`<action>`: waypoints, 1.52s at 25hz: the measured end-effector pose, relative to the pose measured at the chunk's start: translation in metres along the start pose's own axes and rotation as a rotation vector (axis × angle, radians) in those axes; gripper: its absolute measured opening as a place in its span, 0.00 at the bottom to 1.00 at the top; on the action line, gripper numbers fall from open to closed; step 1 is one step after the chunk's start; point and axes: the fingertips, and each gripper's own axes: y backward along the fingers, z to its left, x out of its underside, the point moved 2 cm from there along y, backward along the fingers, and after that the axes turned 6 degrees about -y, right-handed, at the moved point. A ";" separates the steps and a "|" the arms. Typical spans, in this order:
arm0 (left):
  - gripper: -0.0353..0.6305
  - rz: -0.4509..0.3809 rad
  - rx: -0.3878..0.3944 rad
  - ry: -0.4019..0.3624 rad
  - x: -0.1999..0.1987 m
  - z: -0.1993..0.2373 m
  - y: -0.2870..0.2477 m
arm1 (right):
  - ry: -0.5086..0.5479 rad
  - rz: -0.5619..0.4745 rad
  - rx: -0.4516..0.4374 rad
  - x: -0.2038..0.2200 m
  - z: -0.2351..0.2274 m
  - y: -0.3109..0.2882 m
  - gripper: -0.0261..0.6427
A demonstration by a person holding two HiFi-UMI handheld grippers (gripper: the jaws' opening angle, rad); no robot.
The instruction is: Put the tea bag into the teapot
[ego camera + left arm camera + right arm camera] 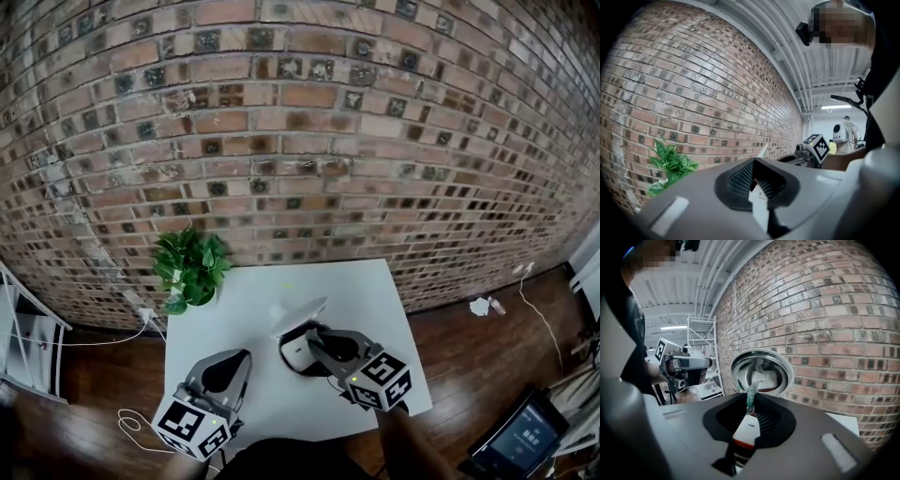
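Note:
The white teapot (pixel 298 354) stands mid-table. Its round lid (pixel 300 315) is lifted and tilted above it. My right gripper (pixel 314 336) is shut on the lid's green knob (pixel 750 397), so the lid's shiny underside (pixel 761 373) faces the right gripper view. Through the gap under the jaws shows a white shape with a red band (pixel 745 434); I cannot tell what it is. My left gripper (pixel 242 356) hovers left of the teapot, shut on a small white tea bag (pixel 757 199) that hangs between its jaws (pixel 754 176).
A green potted plant (pixel 192 267) sits at the back left corner of the white table (pixel 366 291), close to the brick wall (pixel 300 141). A white shelf unit (pixel 23 337) stands on the floor at the left. Cables and a device lie on the wooden floor around the table.

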 end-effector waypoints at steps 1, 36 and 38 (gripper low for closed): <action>0.06 0.003 -0.007 0.002 0.000 0.001 -0.001 | 0.001 0.003 -0.004 0.000 -0.001 -0.001 0.11; 0.06 0.015 0.020 0.005 0.004 -0.012 -0.009 | -0.003 -0.108 -0.029 -0.013 0.019 0.029 0.04; 0.06 0.012 0.027 0.003 0.003 -0.014 -0.008 | -0.003 -0.105 -0.019 -0.010 0.020 0.031 0.04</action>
